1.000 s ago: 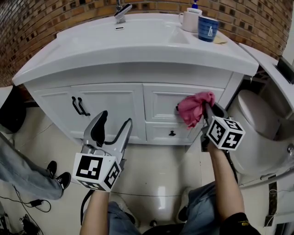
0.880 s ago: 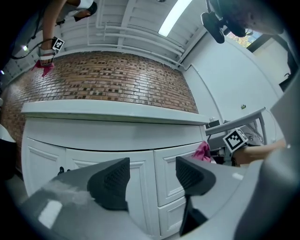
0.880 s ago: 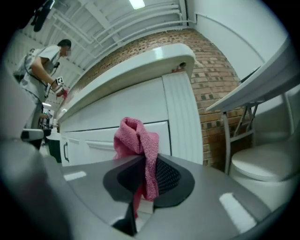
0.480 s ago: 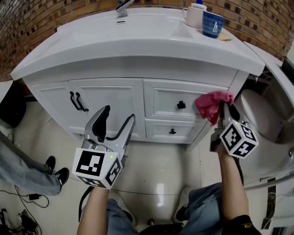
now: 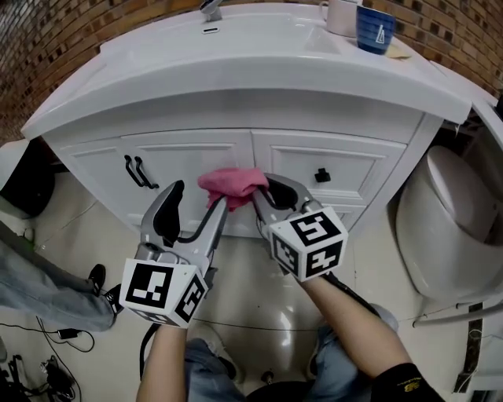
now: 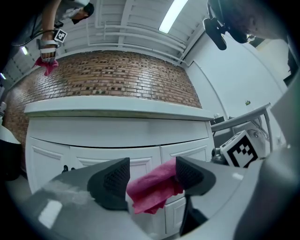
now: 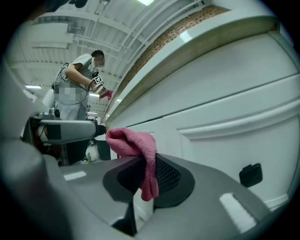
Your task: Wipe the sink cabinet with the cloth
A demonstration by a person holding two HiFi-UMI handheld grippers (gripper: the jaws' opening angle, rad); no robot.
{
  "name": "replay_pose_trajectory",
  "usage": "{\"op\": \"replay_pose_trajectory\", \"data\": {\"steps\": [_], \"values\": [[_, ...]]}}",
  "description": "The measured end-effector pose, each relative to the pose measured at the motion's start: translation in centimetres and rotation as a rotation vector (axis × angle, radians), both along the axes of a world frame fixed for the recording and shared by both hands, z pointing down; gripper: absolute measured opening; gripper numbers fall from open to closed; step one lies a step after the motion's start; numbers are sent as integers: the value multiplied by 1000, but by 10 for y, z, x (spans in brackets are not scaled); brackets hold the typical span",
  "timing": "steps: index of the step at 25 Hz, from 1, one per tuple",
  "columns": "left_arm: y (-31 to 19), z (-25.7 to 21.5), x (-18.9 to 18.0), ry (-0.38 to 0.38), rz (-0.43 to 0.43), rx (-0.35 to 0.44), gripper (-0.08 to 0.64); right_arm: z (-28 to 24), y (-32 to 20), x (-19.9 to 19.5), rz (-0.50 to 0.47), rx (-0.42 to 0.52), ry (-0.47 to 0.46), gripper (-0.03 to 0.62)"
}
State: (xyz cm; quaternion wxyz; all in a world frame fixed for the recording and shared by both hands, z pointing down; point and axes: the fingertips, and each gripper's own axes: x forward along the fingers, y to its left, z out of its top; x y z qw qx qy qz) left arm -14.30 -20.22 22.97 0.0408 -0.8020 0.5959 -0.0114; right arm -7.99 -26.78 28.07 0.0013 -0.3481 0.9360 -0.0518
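While left gripper (image 5: 196, 201) stays wide open, right gripper (image 5: 271, 192), clamping cloth (image 5: 232, 180), has swung leftward.

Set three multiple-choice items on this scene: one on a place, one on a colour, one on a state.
1. Where does the blue cup stand?
A. on the floor
B. at the countertop's right end
C. inside a drawer

2. What colour is the cloth?
A. pink
B. blue
C. white

3. How do the left gripper's jaws stand?
A. shut on the cloth
B. shut, empty
C. apart

Answers:
1 B, it stands beside a white cup at the right end.
2 A, every view shows it pink.
3 C, the left gripper view shows a gap between the pads; the right gripper clamps the cloth.
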Motion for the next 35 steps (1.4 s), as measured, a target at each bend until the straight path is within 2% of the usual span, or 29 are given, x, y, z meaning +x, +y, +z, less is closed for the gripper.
{"op": "replay_pose_trajectory", "data": {"steps": [2,4,8,11,15,19,22,24,26,28,30,33,35], "values": [[1,0,-4,0,-6,-2,307,8,-3,-2,9,-36,-8,46],[3,-1,-7,6,-10,0,307,11,-10,12,63,-64,-14,46],[5,-3,-5,10,-1,3,307,7,-20,57,185,-82,-18,46],[6,-5,-1,15,13,8,307,4,-22,96,264,-61,20,46],[5,-8,11,23,44,17,307,6,-25,160,363,-63,60,46],[5,-8,28,26,79,15,307,16,-29,254,559,-73,120,46],[8,-10,42,19,101,23,307,22,-32,314,671,-122,47,46],[8,-9,50,3,110,25,307,20,-30,327,680,-146,-34,46],[7,-6,54,-12,111,18,307,19,-29,313,637,-163,-89,46],[4,-4,51,-19,101,13,307,20,-28,273,542,-176,-112,46],[1,-4,43,-12,78,13,307,29,-23,213,412,-183,-86,46],[-4,-7,21,11,26,19,307,58,-7,108,193,-195,11,46],[-6,-6,8,19,-1,14,307,77,1,47,82,-224,21,46]]}}
